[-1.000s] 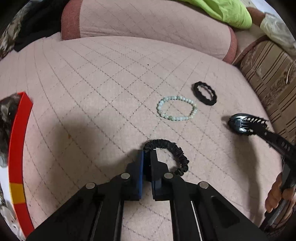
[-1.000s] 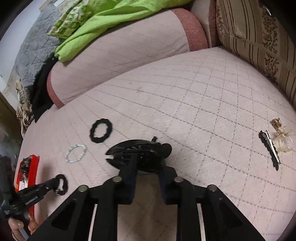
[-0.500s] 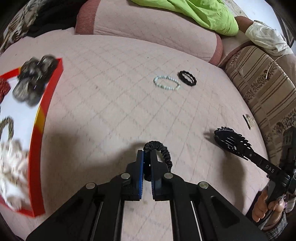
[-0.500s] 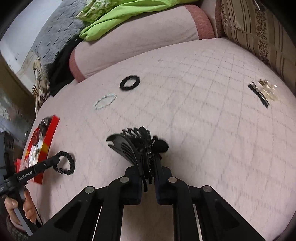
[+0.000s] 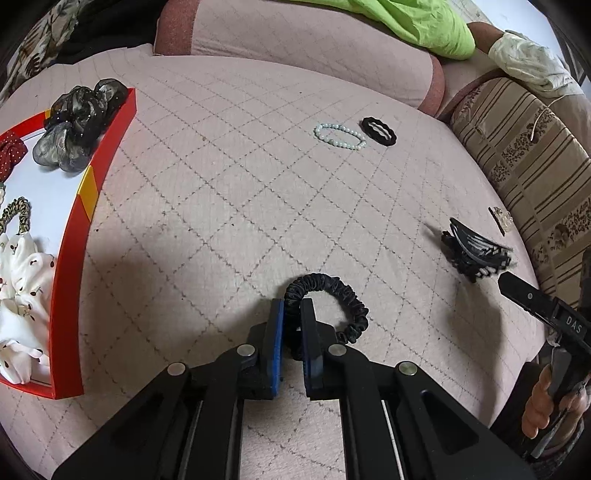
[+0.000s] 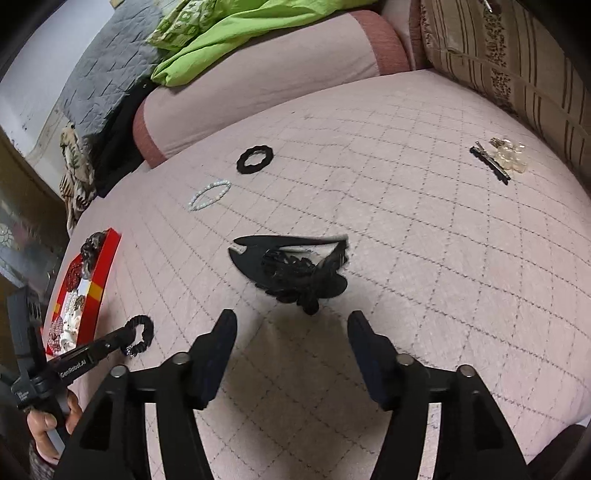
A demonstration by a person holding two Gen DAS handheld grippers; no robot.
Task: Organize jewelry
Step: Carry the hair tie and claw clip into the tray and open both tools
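My left gripper [image 5: 291, 314] is shut on a black ruffled hair tie [image 5: 332, 302], holding it just above the pink quilted cushion; it also shows in the right wrist view [image 6: 138, 334]. My right gripper [image 6: 290, 332] is open and empty, just behind a black claw hair clip [image 6: 291, 269] that lies on the cushion; the clip also shows in the left wrist view [image 5: 474, 251]. A red-rimmed tray [image 5: 92, 206] with several scrunchies sits at the left. A pearl bracelet [image 5: 340, 136] and a black wavy ring [image 5: 378, 131] lie further back.
A black hairpin with clear beads [image 6: 498, 162] lies at the right near a striped cushion [image 6: 517, 66]. A pink bolster [image 5: 295, 48] and a green cloth [image 5: 406, 18] run along the back. The tray also shows in the right wrist view [image 6: 96, 280].
My right gripper has opened and let go of the claw clip, which now lies on the cushion. My left gripper still holds the hair tie and the tray has come closer on its left.
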